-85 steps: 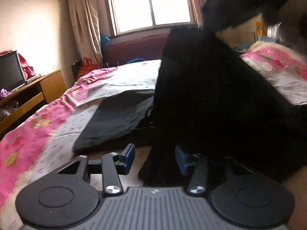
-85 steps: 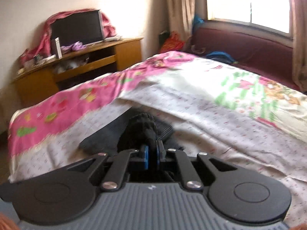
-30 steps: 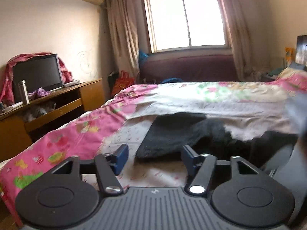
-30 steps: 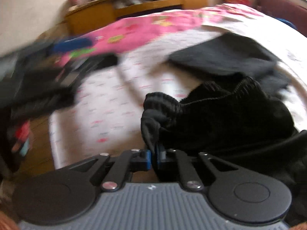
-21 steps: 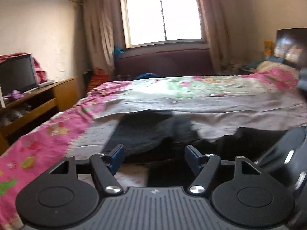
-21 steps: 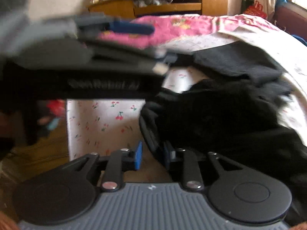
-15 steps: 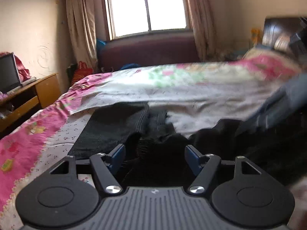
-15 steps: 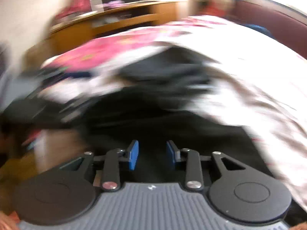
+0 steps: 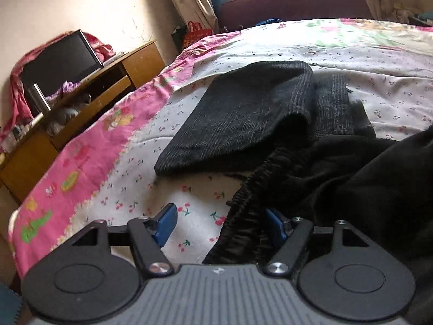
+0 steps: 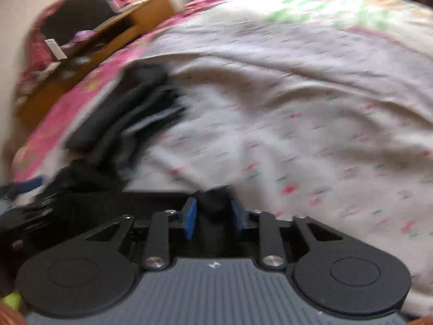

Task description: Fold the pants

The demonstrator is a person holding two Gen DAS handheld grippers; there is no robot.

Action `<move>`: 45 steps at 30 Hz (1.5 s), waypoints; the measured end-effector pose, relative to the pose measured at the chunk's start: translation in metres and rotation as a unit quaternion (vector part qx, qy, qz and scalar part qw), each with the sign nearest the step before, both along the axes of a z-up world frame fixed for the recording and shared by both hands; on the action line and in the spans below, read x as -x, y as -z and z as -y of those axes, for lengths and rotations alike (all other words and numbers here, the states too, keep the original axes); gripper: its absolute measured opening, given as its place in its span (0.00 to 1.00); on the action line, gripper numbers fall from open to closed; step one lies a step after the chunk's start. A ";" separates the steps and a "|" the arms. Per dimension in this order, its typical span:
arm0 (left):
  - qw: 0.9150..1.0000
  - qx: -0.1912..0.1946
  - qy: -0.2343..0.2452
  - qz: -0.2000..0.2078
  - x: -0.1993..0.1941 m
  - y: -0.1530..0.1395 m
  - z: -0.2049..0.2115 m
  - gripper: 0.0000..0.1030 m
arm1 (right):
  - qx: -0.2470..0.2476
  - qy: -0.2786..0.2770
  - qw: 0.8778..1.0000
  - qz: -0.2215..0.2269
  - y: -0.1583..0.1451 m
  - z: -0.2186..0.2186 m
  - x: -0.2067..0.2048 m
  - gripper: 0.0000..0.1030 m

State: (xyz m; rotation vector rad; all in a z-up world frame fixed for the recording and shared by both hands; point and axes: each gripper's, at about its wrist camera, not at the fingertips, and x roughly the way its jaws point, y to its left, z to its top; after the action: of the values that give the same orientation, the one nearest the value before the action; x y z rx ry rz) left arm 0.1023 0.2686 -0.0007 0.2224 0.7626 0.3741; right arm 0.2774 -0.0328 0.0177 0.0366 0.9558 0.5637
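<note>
Black pants (image 9: 338,184) lie crumpled on the bed at the right of the left wrist view, their ribbed elastic waistband (image 9: 251,203) running toward me. My left gripper (image 9: 220,226) is open, with the waistband lying between its blue pads, against the right one. In the blurred right wrist view my right gripper (image 10: 213,216) is open, its pads either side of a dark bunch of the pants (image 10: 215,203); the pads do not press it. More black cloth (image 10: 81,189) lies to its left.
A folded dark grey garment (image 9: 249,113) lies on the cherry-print sheet (image 9: 135,184) just beyond the pants; it also shows in the right wrist view (image 10: 130,113). A wooden TV stand (image 9: 81,89) stands left of the bed. A maroon sofa (image 9: 292,2) is behind.
My right gripper let go of the waistband, opened and swung over to another part of the pants. My left gripper dropped down to the waistband, still open.
</note>
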 end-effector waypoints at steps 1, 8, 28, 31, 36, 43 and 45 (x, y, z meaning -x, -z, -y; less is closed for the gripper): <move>1.000 -0.005 -0.001 0.000 0.001 -0.002 0.002 0.82 | 0.012 0.027 0.999 0.011 -0.005 0.008 -0.002 0.28; 0.995 -0.043 0.054 0.069 0.049 -0.039 0.040 0.82 | -0.055 0.085 0.993 0.054 -0.051 0.118 0.097 0.31; 0.961 -0.060 0.270 -0.006 0.046 -0.034 0.221 0.83 | -0.176 0.522 0.834 0.025 -0.001 0.419 0.293 0.42; 0.950 -0.044 0.310 -0.004 0.046 -0.029 0.256 0.83 | -0.186 0.522 0.832 0.023 0.006 0.418 0.278 0.44; 0.927 -0.034 0.373 -0.012 0.056 -0.021 0.302 0.83 | -0.179 0.530 0.829 0.024 0.001 0.428 0.282 0.46; 0.911 -0.038 0.411 -0.029 0.066 -0.013 0.334 0.83 | -0.060 0.490 0.861 0.120 -0.040 0.424 0.284 0.45; 0.910 -0.032 0.412 -0.030 0.069 -0.016 0.338 0.83 | -0.068 0.497 0.858 0.114 -0.036 0.431 0.275 0.45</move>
State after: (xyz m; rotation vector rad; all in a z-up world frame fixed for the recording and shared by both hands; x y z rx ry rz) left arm 0.0330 -0.0696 0.0149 0.5912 0.6512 -0.4157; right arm 0.0021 -0.4634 0.0538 0.5518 0.5468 -0.3292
